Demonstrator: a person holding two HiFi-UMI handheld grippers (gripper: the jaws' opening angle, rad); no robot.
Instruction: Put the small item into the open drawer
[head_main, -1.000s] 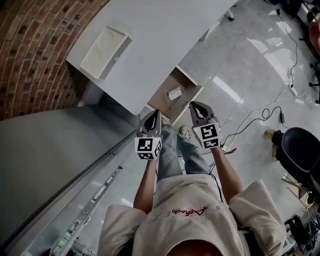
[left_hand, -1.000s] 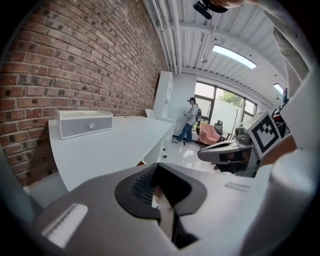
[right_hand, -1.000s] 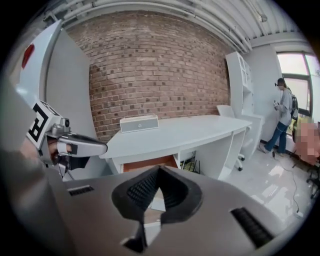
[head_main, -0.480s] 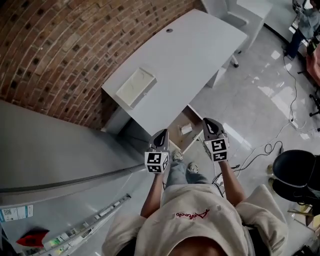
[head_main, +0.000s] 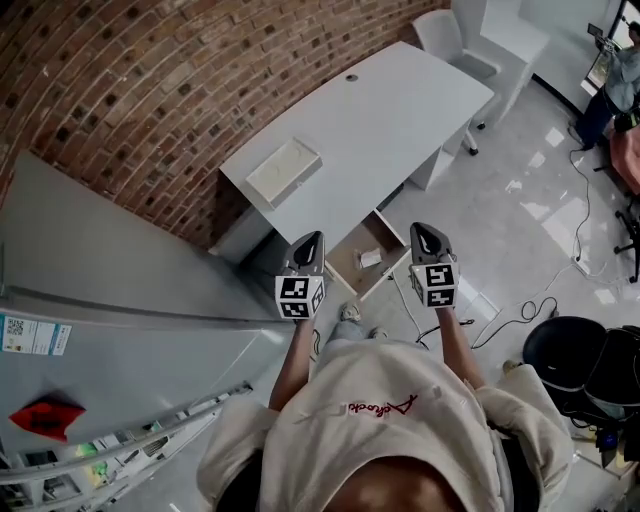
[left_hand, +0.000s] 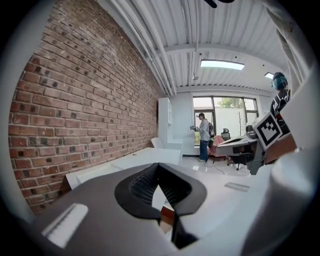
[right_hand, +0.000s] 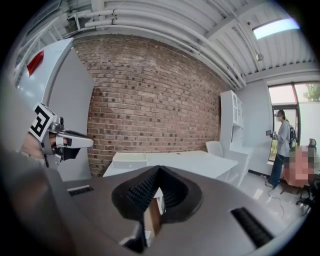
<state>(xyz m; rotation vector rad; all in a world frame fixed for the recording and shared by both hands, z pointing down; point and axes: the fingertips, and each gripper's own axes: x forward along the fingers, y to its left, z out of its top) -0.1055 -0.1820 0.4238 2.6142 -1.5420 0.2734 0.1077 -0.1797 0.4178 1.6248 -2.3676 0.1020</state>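
Currently, left gripper (head_main: 311, 241) and right gripper (head_main: 426, 233) are both closed tight, holding nothing; the small white item (head_main: 371, 259) lies inside the open drawer (head_main: 349, 264) beneath the white desk (head_main: 385, 120).

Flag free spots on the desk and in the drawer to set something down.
Desk top bare from the white box at its near end to the far end, bar one cable hole. Open drawer tighter: small item mid-floor, bare strips beside it.
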